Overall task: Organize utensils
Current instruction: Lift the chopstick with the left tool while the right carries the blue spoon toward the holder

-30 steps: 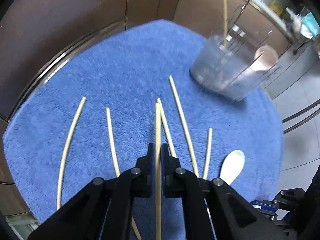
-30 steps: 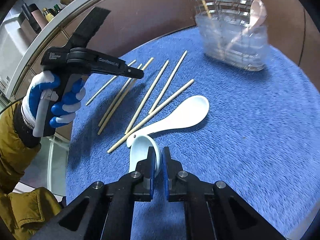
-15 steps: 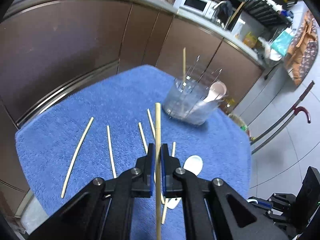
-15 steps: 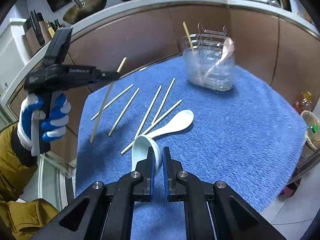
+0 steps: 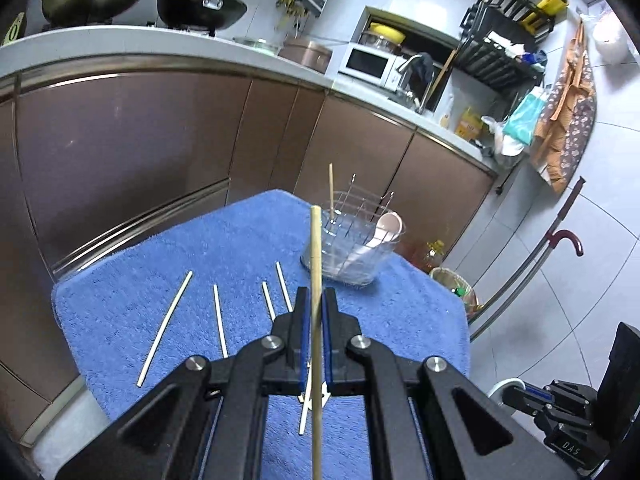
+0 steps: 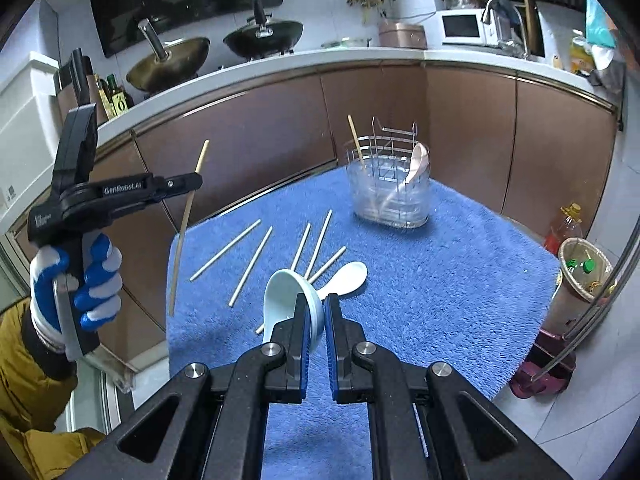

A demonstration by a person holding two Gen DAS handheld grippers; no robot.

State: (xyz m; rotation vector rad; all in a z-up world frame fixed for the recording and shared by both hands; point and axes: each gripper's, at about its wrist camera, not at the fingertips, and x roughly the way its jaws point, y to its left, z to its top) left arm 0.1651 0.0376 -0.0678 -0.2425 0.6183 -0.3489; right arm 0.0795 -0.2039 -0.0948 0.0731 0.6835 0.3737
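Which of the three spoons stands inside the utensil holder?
The pink spoon; it leans in the clear holder. The white spoon lies on the towel, the pale blue spoon is held.

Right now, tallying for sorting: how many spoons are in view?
3: pale blue spoon in the right gripper, white spoon on the towel, pink spoon in the holder; others may be hidden.

Setting is identified as a home kitchen. A grey countertop (image 6: 400, 56) is carried on brown cabinets (image 6: 260, 120) along the wall. Two woks (image 6: 262, 38) are seen on a stove, with a microwave (image 6: 462, 26) and a tap (image 6: 496, 6) further along. Oil bottles (image 6: 118, 98) are stood at the counter's end. A dish rack (image 5: 500, 56) is mounted on the tiled wall, and an apron (image 5: 568, 92) is hung beside it. A bin (image 6: 584, 272) is placed on the tiled floor.
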